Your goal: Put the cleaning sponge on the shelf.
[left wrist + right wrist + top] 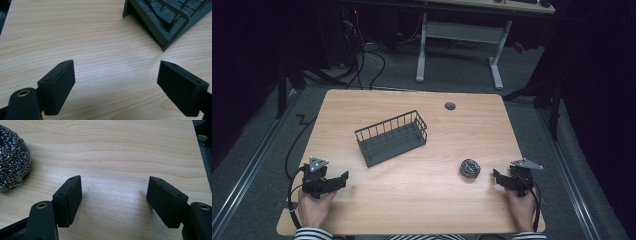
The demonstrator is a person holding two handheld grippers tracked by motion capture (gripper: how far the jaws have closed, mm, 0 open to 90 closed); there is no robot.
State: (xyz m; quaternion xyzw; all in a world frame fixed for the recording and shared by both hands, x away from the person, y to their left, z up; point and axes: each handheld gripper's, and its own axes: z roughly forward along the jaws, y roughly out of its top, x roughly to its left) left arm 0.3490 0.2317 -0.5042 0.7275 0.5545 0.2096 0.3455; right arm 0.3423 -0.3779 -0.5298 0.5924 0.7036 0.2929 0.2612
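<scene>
Gaping wide — left tool [116, 82], right tool [113, 200] — holding nothing.

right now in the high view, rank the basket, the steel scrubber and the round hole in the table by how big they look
1. basket, clearly largest
2. steel scrubber
3. round hole, smallest, though it sits farther from the camera

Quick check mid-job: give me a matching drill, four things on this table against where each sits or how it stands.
Things:
1. wire basket
2. steel scourer
3. left tongs
4. cable hole

Descriptions:
A. far edge of the table
B. open, nothing between the jaws
C. mid-table, empty
D. just ahead of the right tongs

Pairs: 1-C, 2-D, 3-B, 4-A
</scene>
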